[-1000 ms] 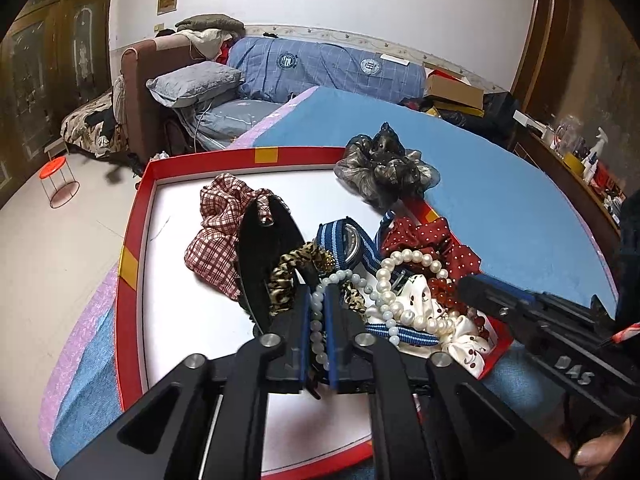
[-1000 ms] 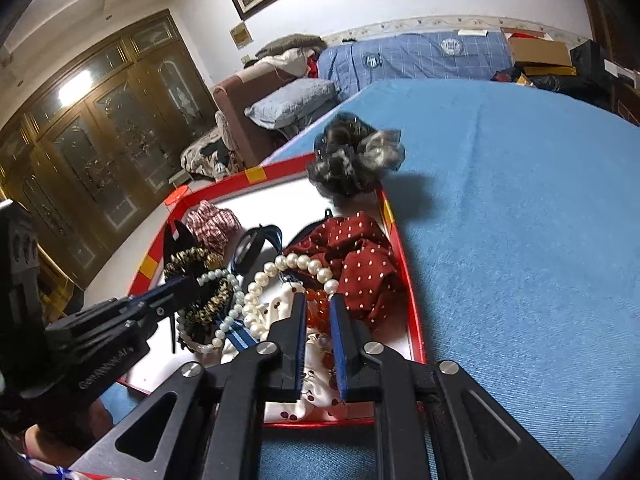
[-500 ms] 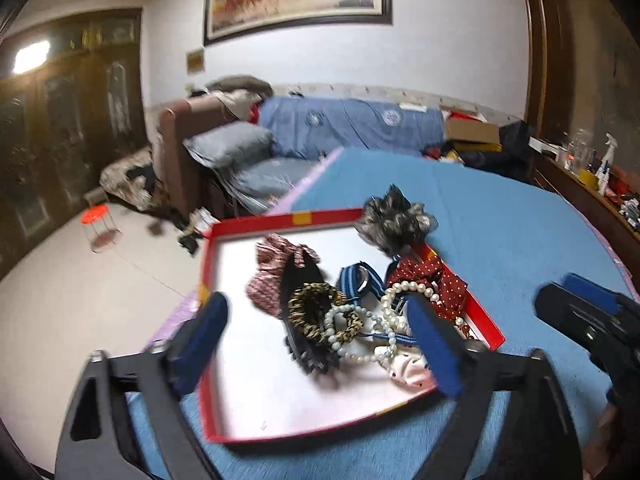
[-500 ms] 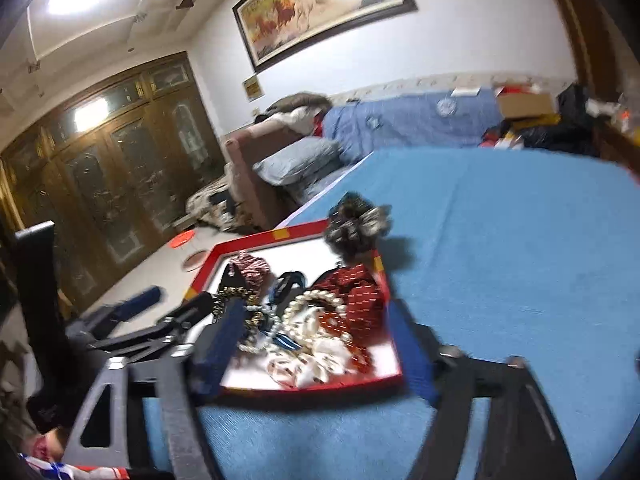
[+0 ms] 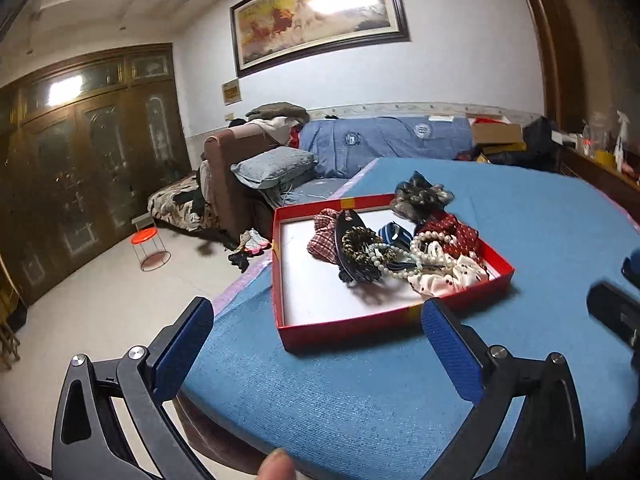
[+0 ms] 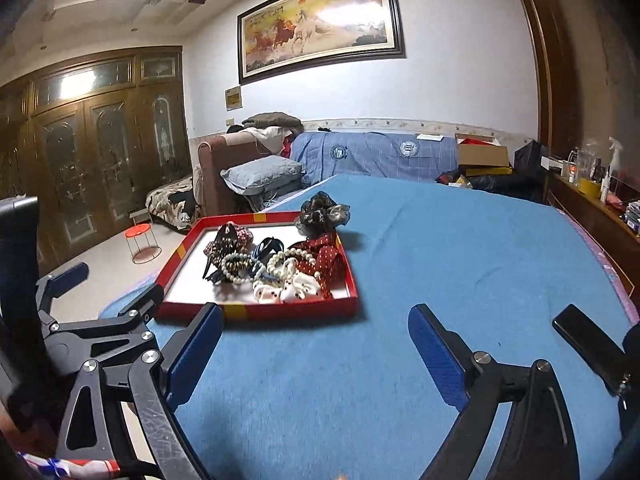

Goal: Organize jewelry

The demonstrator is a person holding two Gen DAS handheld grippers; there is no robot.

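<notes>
Red cardboard tray [image 5: 384, 322] sits on the blue cloth-covered table [image 5: 360, 396], smaller in both views than 1 second ago, when both tools were down among its contents. Left gripper [image 5: 318, 354] now hovers short of the tray's near rim; its jaws have just been opening and stand wide apart, nothing between them. Right gripper [image 6: 316, 350] likewise: jaws have just been opening, spread wide over bare cloth, empty. 1 second ago both sets of jaws stood nearly closed over the pile.

Jewelry and hair items lie heaped in the tray's right half: pearl bracelets [image 5: 404, 254], black hair claw [image 5: 348, 252], plaid scrunchie [image 5: 322, 236], red dotted scrunchie [image 5: 456, 232], cream bow [image 5: 448, 278]. Dark sheer scrunchie [image 5: 422, 196] rests across the tray's far right corner.

Room: white wall with framed horse painting [image 6: 318, 26], blue-covered sofa [image 6: 376, 156], grey pillow [image 6: 262, 174], dark wooden cabinets [image 6: 100, 140], small red stool [image 6: 140, 244] on the pale floor. A fingertip [image 5: 276, 464] shows at the bottom edge of the left view.
</notes>
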